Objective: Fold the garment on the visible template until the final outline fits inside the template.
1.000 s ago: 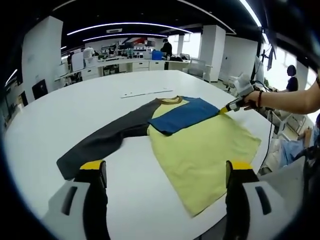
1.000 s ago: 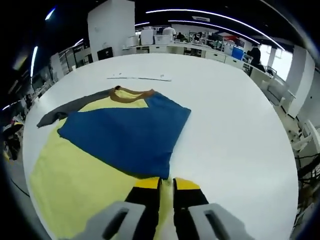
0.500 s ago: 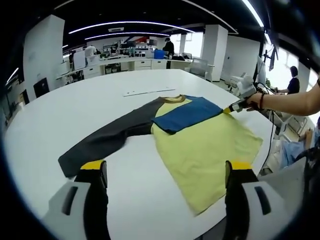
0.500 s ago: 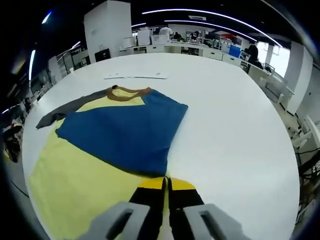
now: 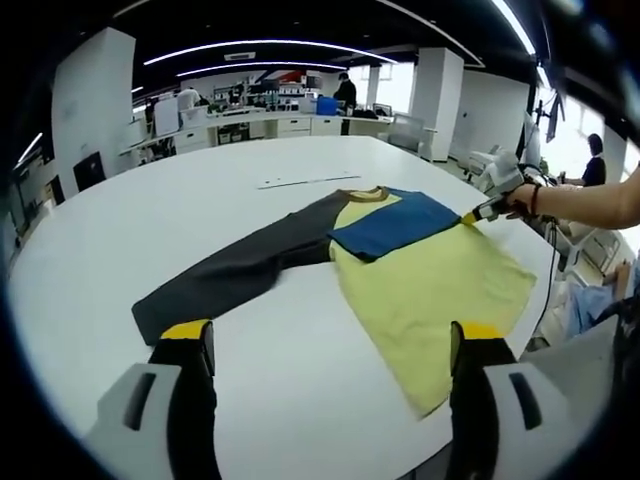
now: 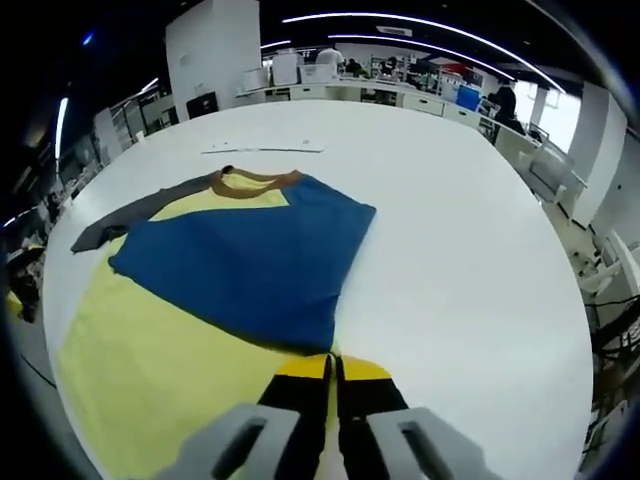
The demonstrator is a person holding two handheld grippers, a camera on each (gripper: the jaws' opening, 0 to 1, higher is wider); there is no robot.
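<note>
A yellow shirt (image 5: 440, 290) lies flat on the round white table (image 5: 200, 200). Its dark grey sleeve (image 5: 240, 270) stretches out to the left, and its blue sleeve (image 5: 395, 222) is folded across the chest below the brown collar (image 5: 366, 193). My left gripper (image 5: 330, 340) hovers open over bare table short of the grey cuff. In the right gripper view the blue sleeve (image 6: 250, 260) covers the upper part of the yellow body (image 6: 150, 360). My right gripper (image 6: 335, 370) is shut on the cloth at the blue sleeve's near edge. It also appears as the right gripper (image 5: 472, 214) in a hand.
A thin pale strip (image 5: 300, 181) lies on the table beyond the collar, also the pale strip (image 6: 265, 148). The shirt's hem reaches close to the table's edge (image 5: 545, 270). Office desks (image 5: 260, 125) and a standing person (image 5: 596, 160) are behind.
My right gripper's jaws have closed the small gap they had a second ago. The left gripper view has shifted, so the shirt sits further right in it. The shirt's lay looks unchanged.
</note>
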